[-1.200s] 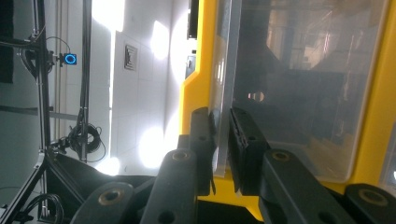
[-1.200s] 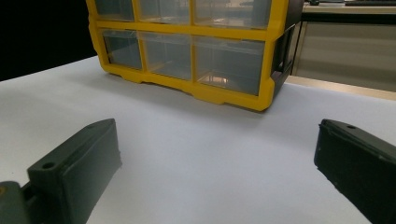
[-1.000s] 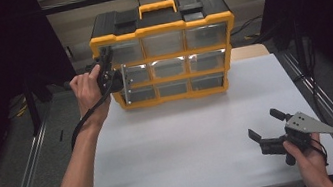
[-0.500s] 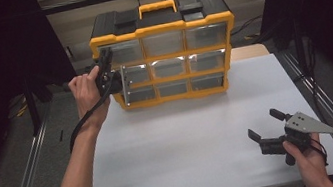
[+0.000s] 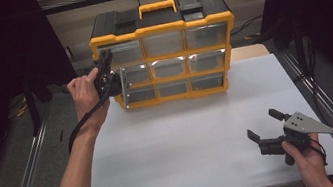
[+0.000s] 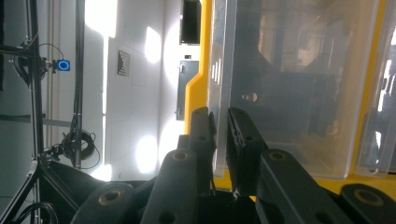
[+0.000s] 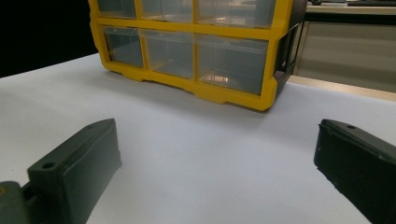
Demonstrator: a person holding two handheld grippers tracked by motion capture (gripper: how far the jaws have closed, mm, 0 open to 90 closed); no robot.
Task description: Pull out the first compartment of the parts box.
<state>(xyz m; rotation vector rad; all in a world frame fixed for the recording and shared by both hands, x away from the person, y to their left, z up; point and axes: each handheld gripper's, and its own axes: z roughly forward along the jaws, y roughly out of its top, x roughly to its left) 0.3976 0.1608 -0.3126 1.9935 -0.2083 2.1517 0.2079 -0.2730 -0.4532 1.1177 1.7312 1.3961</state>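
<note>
Upper centre of the high view: a yellow-and-black organizer stands at the far edge of the white desk, with three rows of clear drawers and a yellow handle on top. At its left end, middle row, one clear drawer sticks out of the cabinet toward the viewer. The left gripper sits at that left edge, held by the left hand, its cable hanging down along the forearm. In the left gripper view the drawer fills the upper right, and the left gripper has its two black jaws nearly together, pinched on the thin clear front wall of the drawer, one jaw on each side of it. The yellow frame shows behind and below the drawer. Lower right of the high view: the right gripper rests low over the desk, held in the right hand, grey plate on top, well apart from the organizer. In the right gripper view its jaws stand wide apart with nothing between them, the right gripper aimed across bare desk at the organizer in the upper part of the frame.
</note>
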